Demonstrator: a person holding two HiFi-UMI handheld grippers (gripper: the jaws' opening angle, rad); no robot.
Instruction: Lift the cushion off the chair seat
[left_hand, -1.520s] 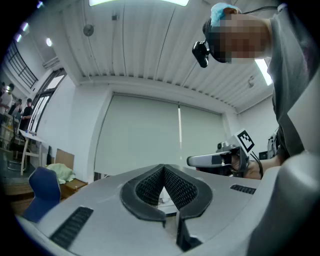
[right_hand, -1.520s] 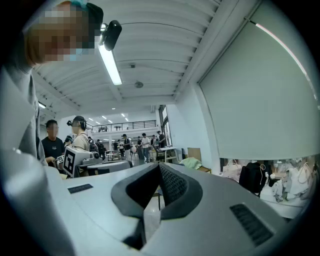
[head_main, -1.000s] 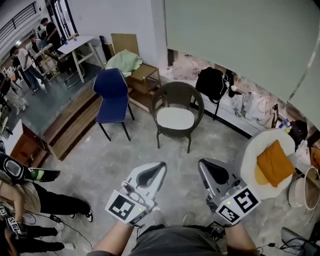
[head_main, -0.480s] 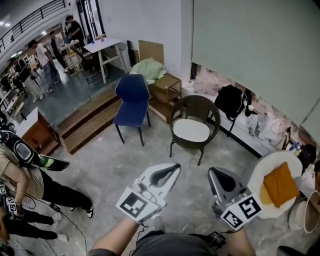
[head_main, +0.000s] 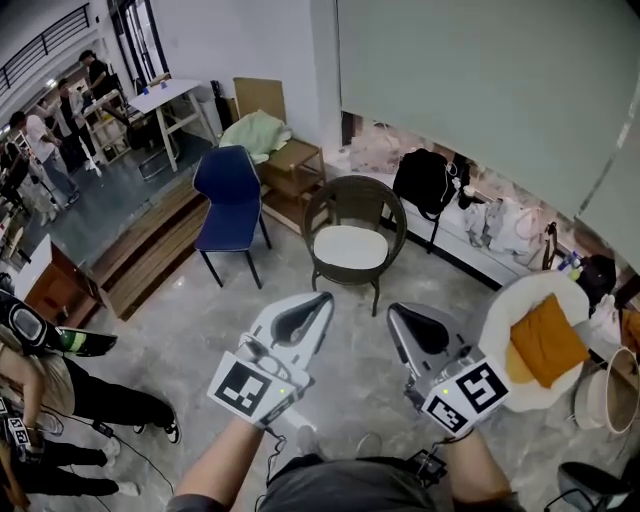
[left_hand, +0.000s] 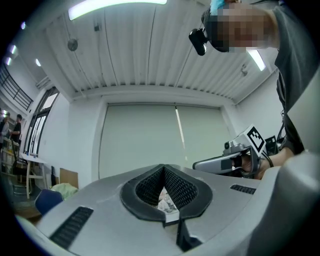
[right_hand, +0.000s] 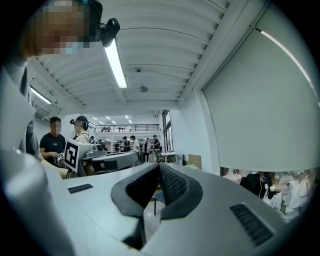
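Observation:
A dark wicker chair (head_main: 356, 200) stands a few steps ahead on the grey floor, with a white cushion (head_main: 350, 247) on its seat. At the right, a round white chair (head_main: 520, 300) holds an orange cushion (head_main: 546, 338). My left gripper (head_main: 322, 298) and right gripper (head_main: 392, 308) are held side by side in front of me, pointing at the wicker chair and well short of it. Both are shut with nothing between the pads. In the left gripper view the left gripper (left_hand: 163, 169) has its jaws together, as does the right gripper (right_hand: 159, 167) in its own view.
A blue chair (head_main: 230, 195) stands left of the wicker chair, beside wooden steps (head_main: 150, 250). Behind are a low wooden table (head_main: 293, 160) with a green cloth, and bags (head_main: 425, 180) on a ledge. People (head_main: 40, 380) crouch at the left. A basket (head_main: 610, 390) sits far right.
The head view swung right and then back, so the chairs shifted in the picture. Both grippers rose slightly and stayed shut.

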